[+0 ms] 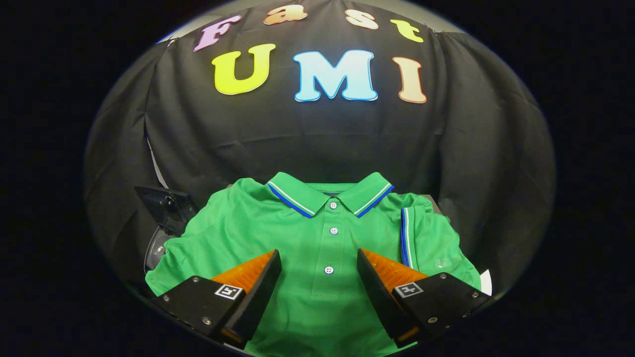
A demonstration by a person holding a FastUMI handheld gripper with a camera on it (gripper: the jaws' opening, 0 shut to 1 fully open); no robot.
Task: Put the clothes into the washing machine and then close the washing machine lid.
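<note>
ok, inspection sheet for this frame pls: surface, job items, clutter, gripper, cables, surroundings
Surface: hidden under the shirt; nothing seen of it.
Job's things: green polo shirt spread flat, collar away from the gripper, buttons done up. A dark part with a pale rounded piece sticks out beside the shirt's sleeve, possibly the washing machine; cannot tell.
Clutter: small white scrap at the shirt's other edge.
Gripper: gripper with jaws open over the shirt's button placket; whether the jaws touch the cloth cannot be told.
Cables: nothing seen.
Surroundings: black cloth wall behind the shirt.
</note>
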